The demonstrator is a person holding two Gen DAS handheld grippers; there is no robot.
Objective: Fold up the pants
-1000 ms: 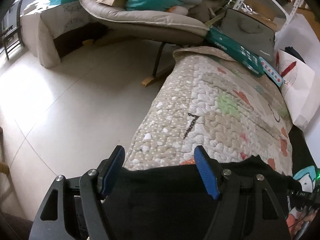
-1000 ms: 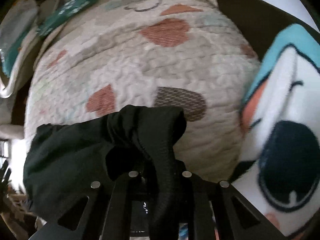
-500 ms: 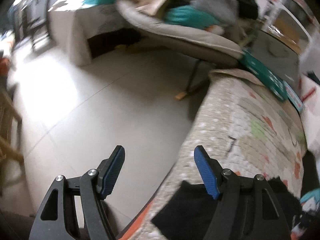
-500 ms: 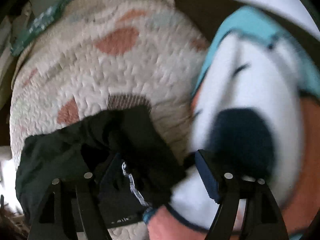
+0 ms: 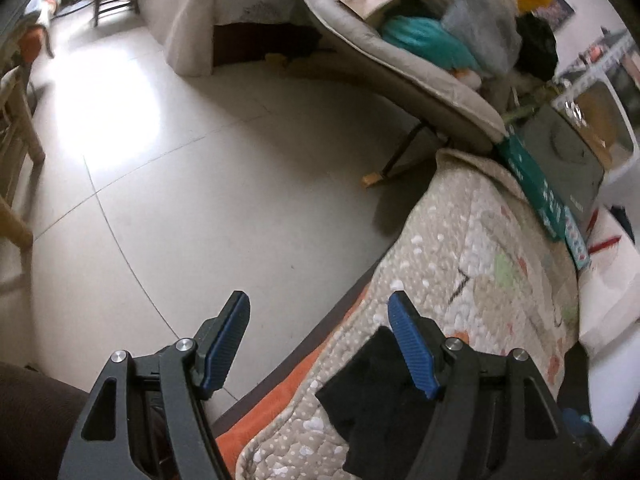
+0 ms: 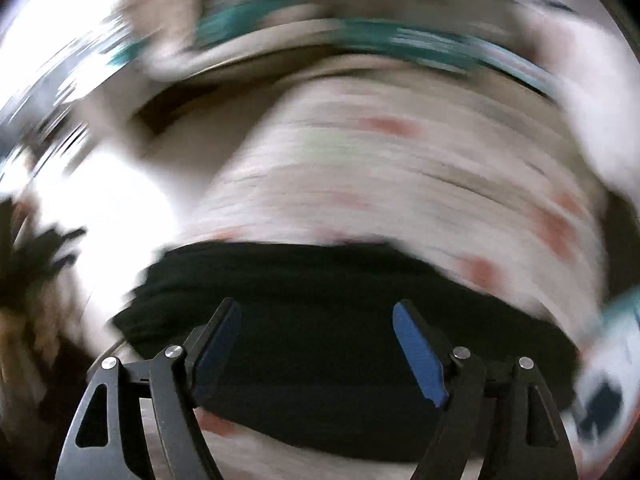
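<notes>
We have just let go of the black pants (image 6: 320, 320): a second ago our right gripper (image 6: 316, 340) was clamped on a bunched fold, and now its fingers are spread, narrowing slightly, with nothing pinched. The pants lie flattened on the quilted mattress (image 5: 480, 264), so this fold looks laid. Our left gripper (image 5: 320, 340), empty and spread, has swung toward the floor (image 5: 200, 200).
</notes>
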